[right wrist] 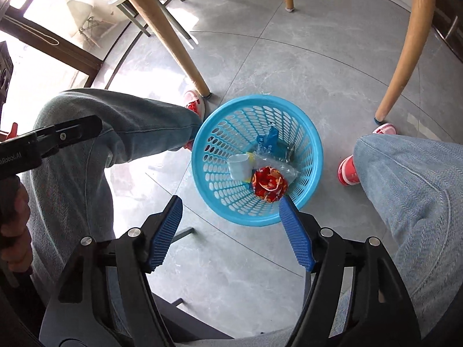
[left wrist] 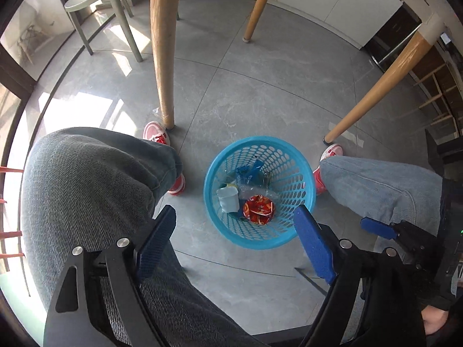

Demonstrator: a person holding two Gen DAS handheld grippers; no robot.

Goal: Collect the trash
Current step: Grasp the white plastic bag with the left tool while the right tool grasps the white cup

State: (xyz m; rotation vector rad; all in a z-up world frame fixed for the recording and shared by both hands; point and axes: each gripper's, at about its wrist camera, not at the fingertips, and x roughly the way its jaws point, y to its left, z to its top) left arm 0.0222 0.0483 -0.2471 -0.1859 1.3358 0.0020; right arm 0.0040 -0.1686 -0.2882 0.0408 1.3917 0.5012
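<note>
A blue perforated basket stands on the grey floor between the person's legs; it also shows in the right wrist view. Inside lie a red crumpled wrapper, a white cup, a clear plastic piece and a blue wrapper. My left gripper is open and empty above the basket's near rim. My right gripper is open and empty, also above the near rim. The right gripper's blue finger shows in the left wrist view.
Wooden table legs stand around the basket. The person's jeans-clad knees and red shoes flank it. A green chair stands far left near the window.
</note>
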